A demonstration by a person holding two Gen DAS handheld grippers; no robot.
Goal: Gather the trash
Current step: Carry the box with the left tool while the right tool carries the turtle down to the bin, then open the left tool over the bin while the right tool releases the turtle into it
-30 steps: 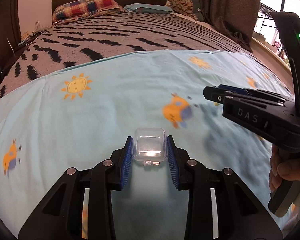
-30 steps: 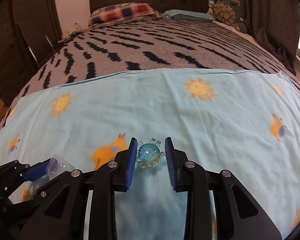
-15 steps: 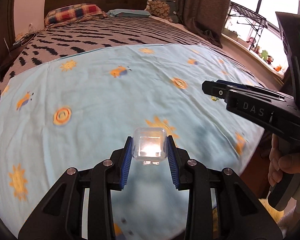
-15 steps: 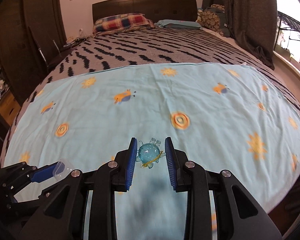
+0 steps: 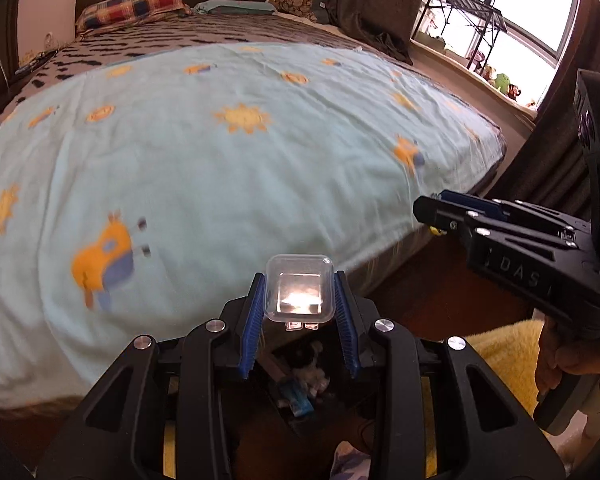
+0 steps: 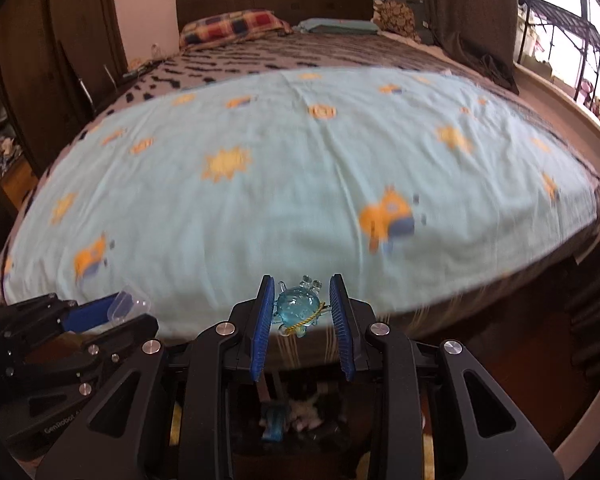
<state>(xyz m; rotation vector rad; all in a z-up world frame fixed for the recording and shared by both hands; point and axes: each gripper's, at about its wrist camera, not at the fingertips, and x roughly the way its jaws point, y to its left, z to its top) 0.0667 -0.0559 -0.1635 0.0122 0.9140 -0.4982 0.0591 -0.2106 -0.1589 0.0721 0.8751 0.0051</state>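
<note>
My left gripper is shut on a small clear plastic box, held in the air past the foot edge of the bed. My right gripper is shut on a small blue glass trinket with a yellow cord. The right gripper also shows in the left wrist view, to the right and ahead. The left gripper with the clear box shows at the lower left of the right wrist view. Below both grippers lies a dark container holding scraps and a blue item, also seen in the right wrist view.
A bed with a light blue sheet printed with suns fills the view ahead; its foot edge is just before the grippers. Pillows and headboard lie far back. A window and rack stand right. A yellow cloth lies on the floor.
Both grippers have drawn back from over the bed to beyond its foot edge, still holding their items. The dark container with scraps has come into view below them.
</note>
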